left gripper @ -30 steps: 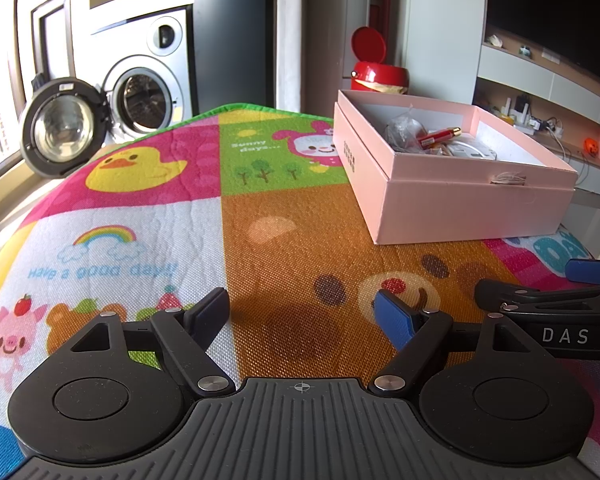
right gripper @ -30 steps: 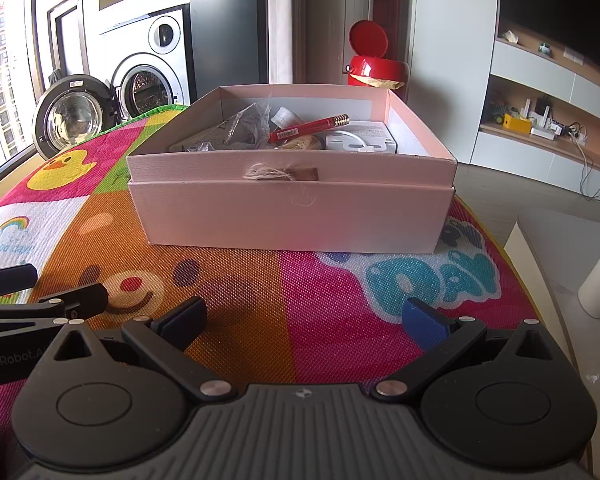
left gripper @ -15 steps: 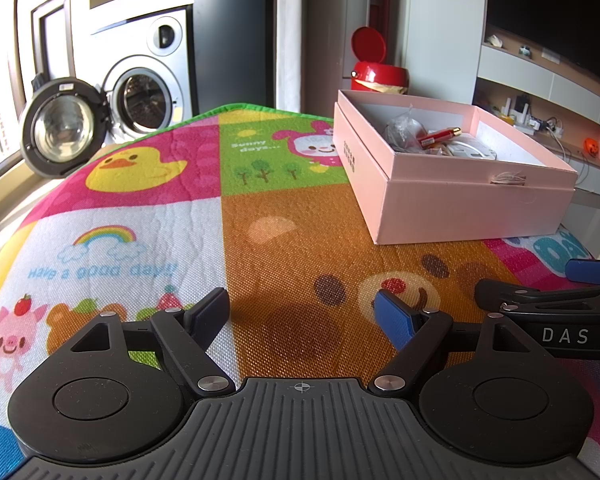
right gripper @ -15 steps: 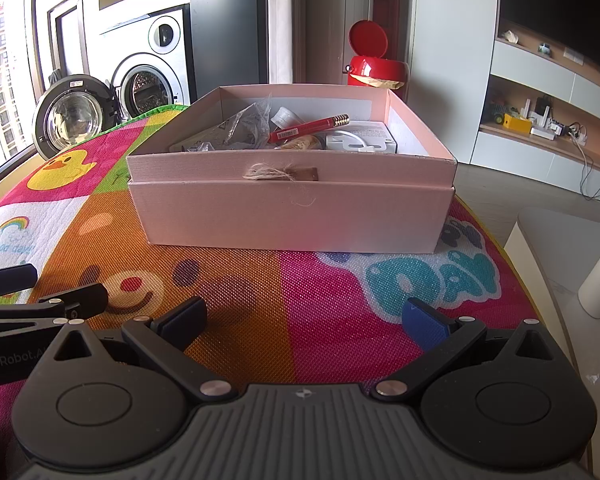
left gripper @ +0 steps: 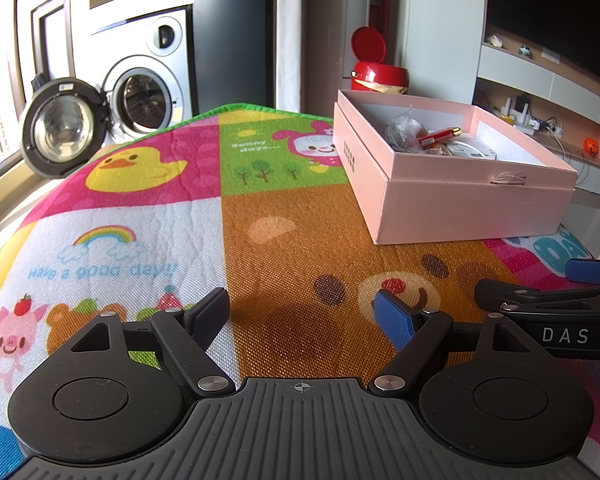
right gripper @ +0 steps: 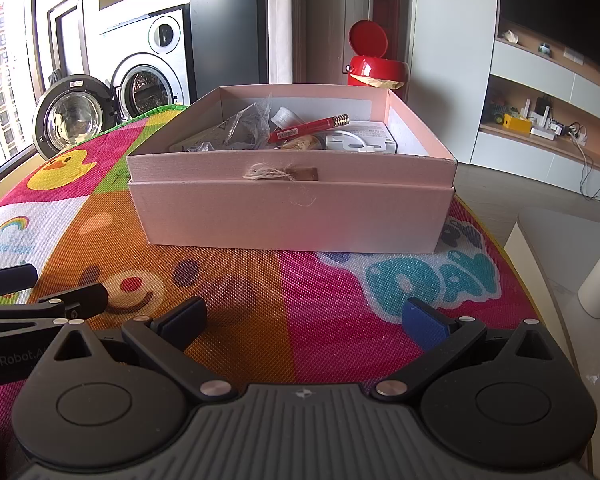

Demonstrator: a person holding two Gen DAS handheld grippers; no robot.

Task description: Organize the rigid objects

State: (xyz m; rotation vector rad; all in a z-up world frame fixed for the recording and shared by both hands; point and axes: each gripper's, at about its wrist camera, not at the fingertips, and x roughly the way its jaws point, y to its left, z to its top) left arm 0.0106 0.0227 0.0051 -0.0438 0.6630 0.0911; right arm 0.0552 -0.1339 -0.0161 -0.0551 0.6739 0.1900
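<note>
An open pink box (right gripper: 292, 208) stands on a colourful cartoon play mat (right gripper: 320, 304). Inside lie a red tube with a gold cap (right gripper: 308, 128), a white device (right gripper: 360, 140) and crumpled clear plastic bags (right gripper: 248, 124). The box also shows in the left wrist view (left gripper: 460, 204), at the right. My right gripper (right gripper: 304, 316) is open and empty, low over the mat in front of the box. My left gripper (left gripper: 300, 312) is open and empty, to the box's left front. Each gripper appears at the edge of the other's view.
The mat (left gripper: 140, 216) covers a raised surface whose edge drops off at the right (right gripper: 512, 264). Beyond it stand a washing machine with its door open (left gripper: 140, 96), a red bin with a raised lid (right gripper: 374, 68), and wall shelves (right gripper: 540, 120).
</note>
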